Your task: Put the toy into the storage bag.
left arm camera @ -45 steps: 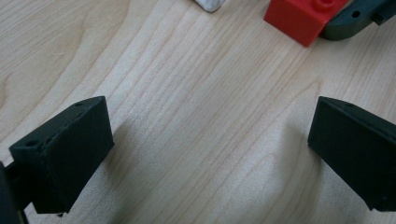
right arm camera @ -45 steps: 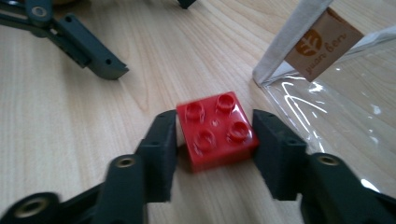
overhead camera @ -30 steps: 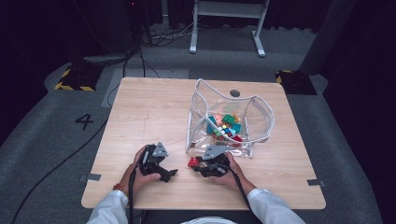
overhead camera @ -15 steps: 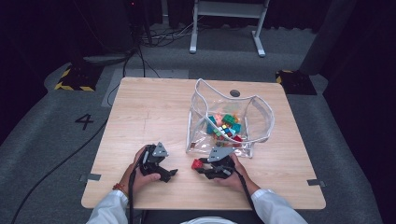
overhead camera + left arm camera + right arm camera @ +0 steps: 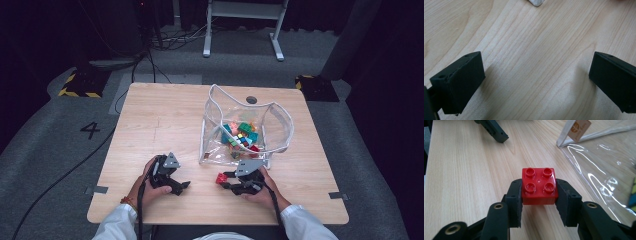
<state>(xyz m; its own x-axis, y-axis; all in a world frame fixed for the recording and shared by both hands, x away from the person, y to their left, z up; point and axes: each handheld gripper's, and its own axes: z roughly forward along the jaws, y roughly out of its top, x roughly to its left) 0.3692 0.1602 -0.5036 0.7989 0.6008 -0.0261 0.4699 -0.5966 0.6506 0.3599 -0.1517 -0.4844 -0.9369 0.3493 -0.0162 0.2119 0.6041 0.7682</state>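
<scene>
Now clamped on a red 2x2 studded brick (image 5: 539,186) by the right gripper (image 5: 538,195), pads flat against 2 opposite sides, studs up, just off the wooden table (image 5: 165,112) beside the near corner of the clear plastic pouch (image 5: 280,117). Same brick (image 5: 221,178) seen from the high view at the tip of that gripper (image 5: 225,180), left of the pouch's white-trimmed edge, with more coloured bricks (image 5: 241,136) lying inside the pouch. Best kept level, studs up, with steady squeeze and no twist of the wrist, since smooth plastic sides could slip between the pads. Likely headed for open tabletop between both hands; worth lowering straight down until the base sits flat, then easing the pads apart without dragging. Worth steering clear of the pouch trim so the film does not snag. Left gripper (image 5: 176,186) parked low over bare wood, jaws wide apart with nothing between them (image 5: 534,82); fine left resting there, well apart from the brick's path.
</scene>
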